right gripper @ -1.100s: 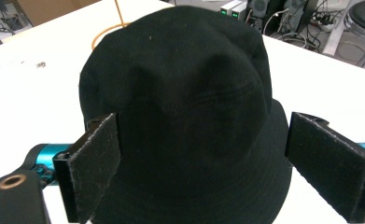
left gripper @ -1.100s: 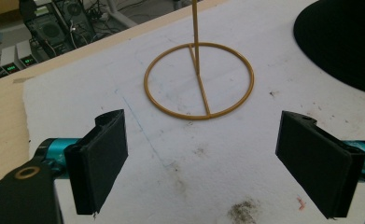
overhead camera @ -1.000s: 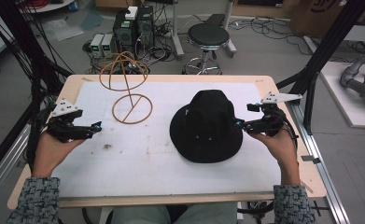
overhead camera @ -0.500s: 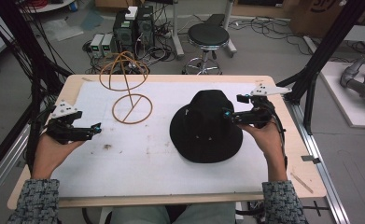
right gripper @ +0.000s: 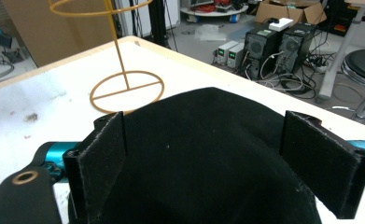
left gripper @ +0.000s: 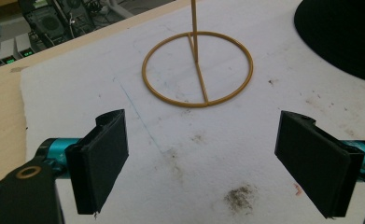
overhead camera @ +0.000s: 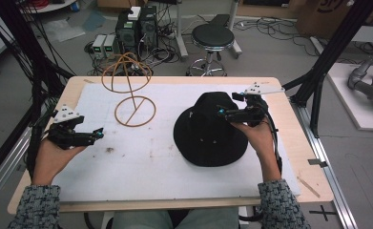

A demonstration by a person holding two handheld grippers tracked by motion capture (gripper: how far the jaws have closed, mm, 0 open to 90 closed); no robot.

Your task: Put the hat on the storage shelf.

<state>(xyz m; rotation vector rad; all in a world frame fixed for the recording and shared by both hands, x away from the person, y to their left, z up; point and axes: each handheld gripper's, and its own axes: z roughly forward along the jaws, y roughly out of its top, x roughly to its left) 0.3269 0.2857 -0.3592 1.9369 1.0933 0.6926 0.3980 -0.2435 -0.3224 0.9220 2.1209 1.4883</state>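
Here, no container holds anything; a black hat (overhead camera: pixel 210 131) sits brim-down on the white mat (overhead camera: pixel 146 167) of the table (overhead camera: pixel 294 157), at about 3 o'clock from the mat's centre. Its crown is rounded, its cloth matte and dark. The right gripper (overhead camera: pixel 221 112) hovers over the crown, jaws wide apart on either side of it in the right gripper view. The left gripper (overhead camera: pixel 98 135) rests at 9 o'clock, jaws also apart, holding nothing. A yellow wire stand (overhead camera: pixel 134 109) stands at 11 o'clock.
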